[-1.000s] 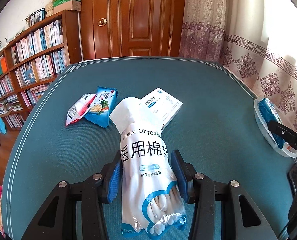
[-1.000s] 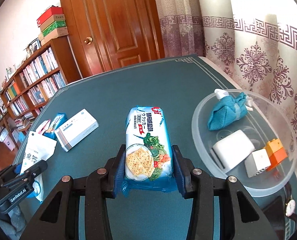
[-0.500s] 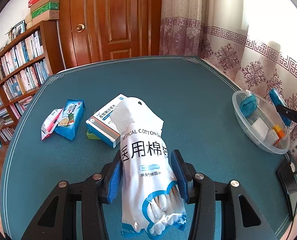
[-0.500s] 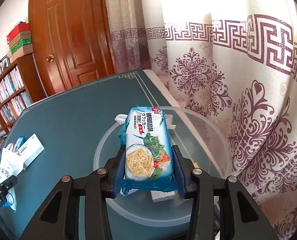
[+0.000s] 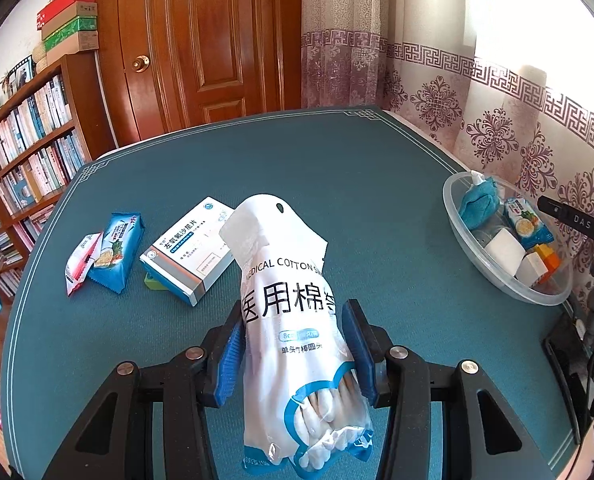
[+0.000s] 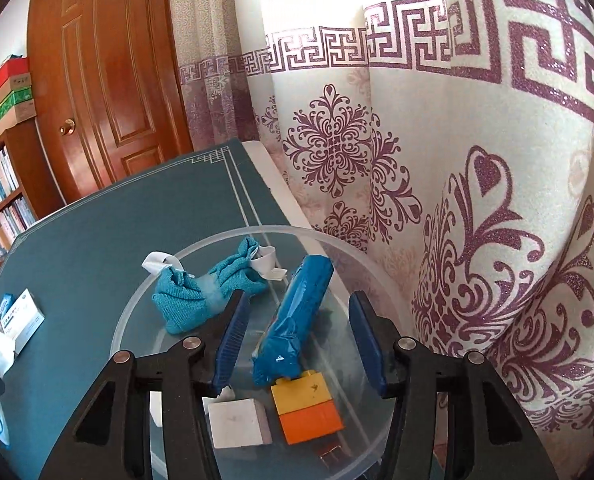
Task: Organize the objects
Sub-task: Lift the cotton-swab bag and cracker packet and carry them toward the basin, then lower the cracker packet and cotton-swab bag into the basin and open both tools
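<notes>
Your right gripper (image 6: 299, 334) lets go over the clear bowl (image 6: 137, 304) at the table's (image 6: 77, 264) curtain edge: its jaws are opening, and the blue cracker packet (image 6: 297, 316), clamped between them half a second ago, now drops free between the pads, tilted on edge among the teal cloth (image 6: 201, 292) and the blocks. Your left gripper (image 5: 293, 354) remains closed on the cotton swab bag (image 5: 293, 312), carried above the table and well apart from the bowl. That makes 1 more item sorted, and the swabs look like the next delivery.
</notes>
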Tool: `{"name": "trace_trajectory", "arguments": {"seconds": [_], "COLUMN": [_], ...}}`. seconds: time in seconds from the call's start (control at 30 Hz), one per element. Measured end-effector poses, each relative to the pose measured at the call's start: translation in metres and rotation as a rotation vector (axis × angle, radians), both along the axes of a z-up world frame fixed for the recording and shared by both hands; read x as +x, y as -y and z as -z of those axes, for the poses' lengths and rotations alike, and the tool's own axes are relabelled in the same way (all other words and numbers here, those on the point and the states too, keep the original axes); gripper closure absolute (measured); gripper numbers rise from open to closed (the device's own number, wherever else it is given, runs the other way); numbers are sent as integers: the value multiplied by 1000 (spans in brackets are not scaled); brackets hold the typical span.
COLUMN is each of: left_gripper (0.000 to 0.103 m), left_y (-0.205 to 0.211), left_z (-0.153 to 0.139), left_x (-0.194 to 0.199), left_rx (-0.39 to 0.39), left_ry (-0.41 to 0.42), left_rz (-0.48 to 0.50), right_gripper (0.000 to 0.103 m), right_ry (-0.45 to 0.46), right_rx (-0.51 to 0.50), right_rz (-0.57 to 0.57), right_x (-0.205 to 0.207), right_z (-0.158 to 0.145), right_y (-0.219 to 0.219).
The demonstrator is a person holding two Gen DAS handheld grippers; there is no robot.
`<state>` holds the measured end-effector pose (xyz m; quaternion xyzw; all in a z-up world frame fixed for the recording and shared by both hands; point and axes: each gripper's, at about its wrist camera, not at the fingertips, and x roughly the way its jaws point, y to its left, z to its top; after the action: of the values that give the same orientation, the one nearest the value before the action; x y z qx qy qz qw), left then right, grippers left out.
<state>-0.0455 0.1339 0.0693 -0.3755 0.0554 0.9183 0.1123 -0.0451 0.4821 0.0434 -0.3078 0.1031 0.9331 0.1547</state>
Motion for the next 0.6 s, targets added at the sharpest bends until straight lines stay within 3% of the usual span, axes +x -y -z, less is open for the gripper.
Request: {"name": "trace_trajectory", "arguments": {"seconds": [0.37, 0.6], "left_gripper": [53, 53], "left_y": [-44, -86], "left_z": [-14, -28], "left_x": [-3, 2], "left_rx": [18, 9], "left_ry": [2, -44], "left_rz": [133, 248], "right_gripper": [50, 49], "right_ry": [-41, -54], "right_rx": [6, 26], "right_rz": [-42, -63], "right_x": [55, 75], "right_z": [-5, -7], "right_y": [25, 34]}}
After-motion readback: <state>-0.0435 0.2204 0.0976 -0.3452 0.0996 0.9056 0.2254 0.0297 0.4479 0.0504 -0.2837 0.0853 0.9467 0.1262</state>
